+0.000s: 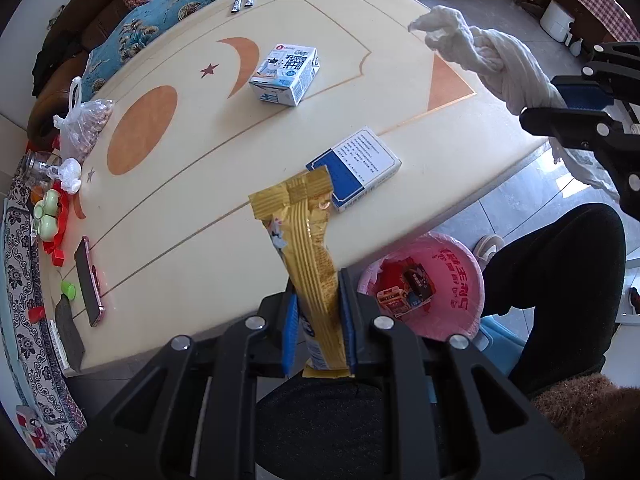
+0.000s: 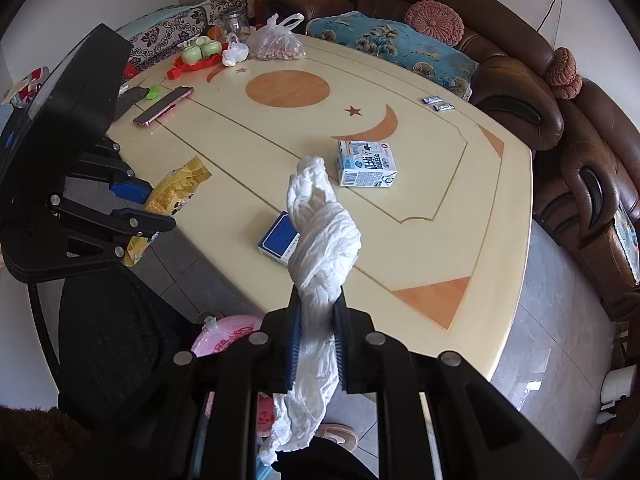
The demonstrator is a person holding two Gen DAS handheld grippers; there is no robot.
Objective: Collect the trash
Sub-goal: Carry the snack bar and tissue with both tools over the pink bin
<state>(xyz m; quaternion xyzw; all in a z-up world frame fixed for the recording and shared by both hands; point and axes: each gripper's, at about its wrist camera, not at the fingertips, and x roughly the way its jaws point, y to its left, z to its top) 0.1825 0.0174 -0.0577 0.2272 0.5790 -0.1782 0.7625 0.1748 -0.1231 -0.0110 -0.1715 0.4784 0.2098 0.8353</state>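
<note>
My left gripper (image 1: 318,312) is shut on a gold snack wrapper (image 1: 308,236), held above the table's near edge. My right gripper (image 2: 316,328) is shut on a twisted white tissue (image 2: 320,232) that rises over the table. From the left wrist view the tissue (image 1: 492,60) and right gripper (image 1: 568,104) show at the upper right; from the right wrist view the wrapper (image 2: 172,196) and left gripper (image 2: 140,204) show at the left. A pink-lined trash bin (image 1: 424,284) with several scraps stands on the floor below the table edge. A blue-and-white box (image 1: 354,168) and a milk carton (image 1: 286,76) lie on the table.
The cream table (image 1: 192,208) also holds a phone (image 1: 88,280), a bag of nuts (image 1: 86,124), green cups on a red tray (image 1: 48,208) and two small sachets (image 1: 243,2). A brown sofa (image 2: 520,80) curves around the far side. A person's dark-clad leg (image 1: 560,280) is beside the bin.
</note>
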